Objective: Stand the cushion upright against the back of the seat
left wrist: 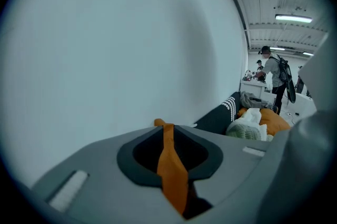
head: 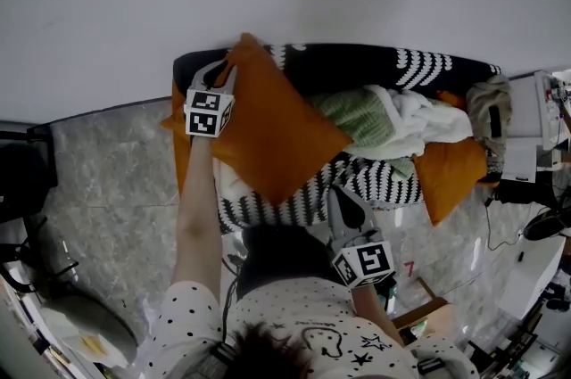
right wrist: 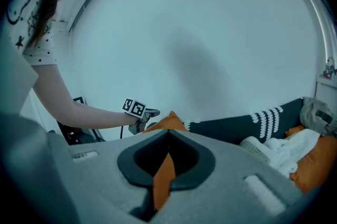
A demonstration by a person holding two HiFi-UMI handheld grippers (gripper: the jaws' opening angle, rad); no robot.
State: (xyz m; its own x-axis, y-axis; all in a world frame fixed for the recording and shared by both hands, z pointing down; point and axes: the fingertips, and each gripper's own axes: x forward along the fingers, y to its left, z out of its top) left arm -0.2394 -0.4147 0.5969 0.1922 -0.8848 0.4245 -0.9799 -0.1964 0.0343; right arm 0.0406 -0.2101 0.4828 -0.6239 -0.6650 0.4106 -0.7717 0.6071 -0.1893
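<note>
Both pinch cushion fabric: left gripper on its upper edge, right gripper on its lower edge. I'd grip tight and tip it flat onto the seat back.

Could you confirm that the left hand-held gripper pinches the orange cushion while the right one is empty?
Not quite: the right hand-held gripper is not empty. The right gripper view shows fabric of the cushion pinched between its jaws. The left hand-held gripper does pinch the cushion.
</note>
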